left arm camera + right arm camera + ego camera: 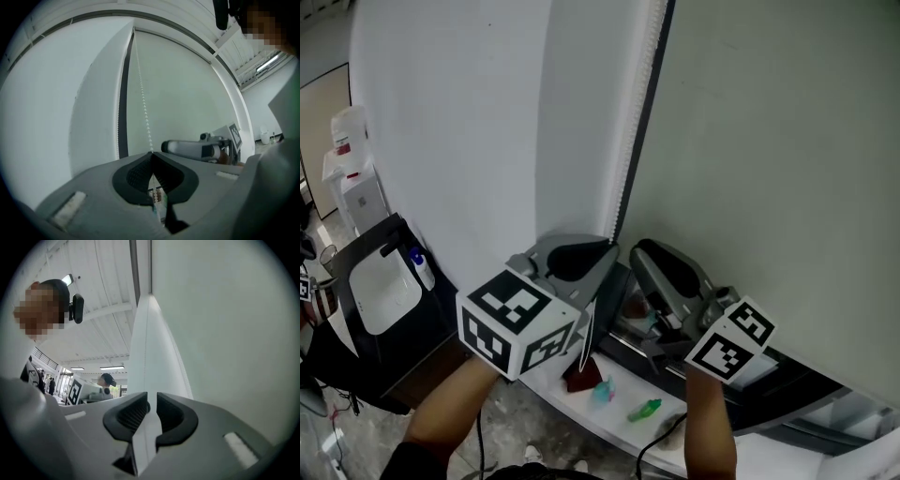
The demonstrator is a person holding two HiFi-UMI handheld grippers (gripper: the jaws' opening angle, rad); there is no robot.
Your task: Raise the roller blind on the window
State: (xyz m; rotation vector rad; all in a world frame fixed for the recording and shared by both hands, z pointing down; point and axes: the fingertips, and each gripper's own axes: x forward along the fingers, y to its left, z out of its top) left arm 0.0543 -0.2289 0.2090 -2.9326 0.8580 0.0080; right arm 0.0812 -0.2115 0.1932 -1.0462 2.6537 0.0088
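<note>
In the head view, the roller blind (769, 141) hangs down over the window as a pale greenish sheet that fills the right side, and the bead chain (634, 141) runs down along its left edge, beside a white wall (450, 122). The left hand-held gripper (605, 251) meets the chain's lower end, and the right hand-held gripper (647, 258) is just beside it, in front of the blind's lower part. Below them a white surface (572, 398) carries a small red thing (579, 375), a teal one (602, 389) and a green one (644, 410). In the left gripper view, the left hand-held gripper (151, 154) has its jaw tips pressed together on the bead chain (143, 93), which rises straight from the tips up the roller blind (183, 93). The right hand-held gripper (168, 146) reaches in from the right, close by. In the right gripper view, the right hand-held gripper (151, 404) has its jaws a little apart, with a narrow gap between the pads. A faint thin line runs down the white wall (150, 348) toward that gap, too dim to tell whether it is a strand of the chain. The roller blind (225, 333) fills the right side.
</note>
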